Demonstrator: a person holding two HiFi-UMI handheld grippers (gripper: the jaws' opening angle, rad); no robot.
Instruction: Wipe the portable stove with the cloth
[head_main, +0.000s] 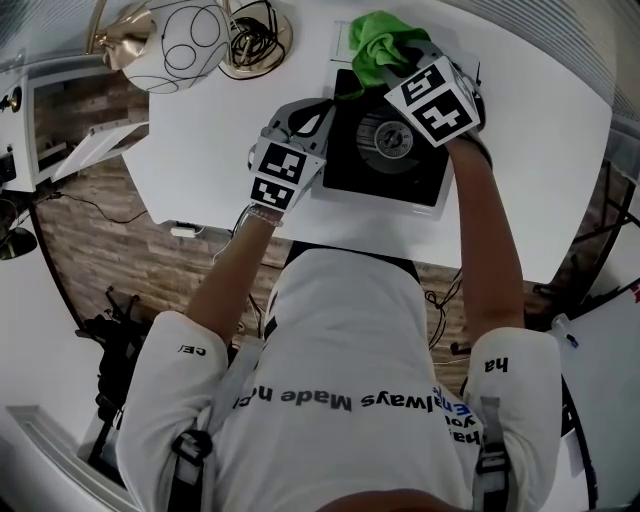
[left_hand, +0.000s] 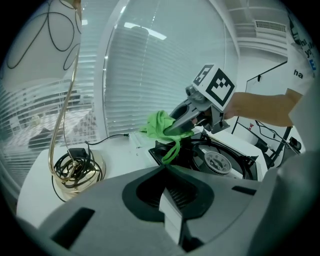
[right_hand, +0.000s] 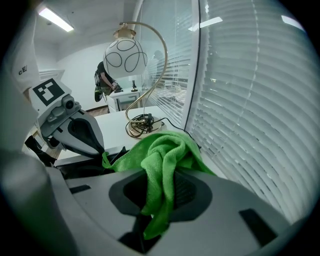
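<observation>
A white table (head_main: 200, 150) stands by slatted window blinds (right_hand: 250, 100), over a wood-plank floor (head_main: 110, 225).

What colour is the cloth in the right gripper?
Bright green cloth, clearest in the right gripper view.

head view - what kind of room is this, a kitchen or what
Probably an office or lab-type room, not a kitchen. The portable stove sits on a plain white table, there are slatted window blinds right beside it, and a decorative globe lamp stands on the same table.
</observation>
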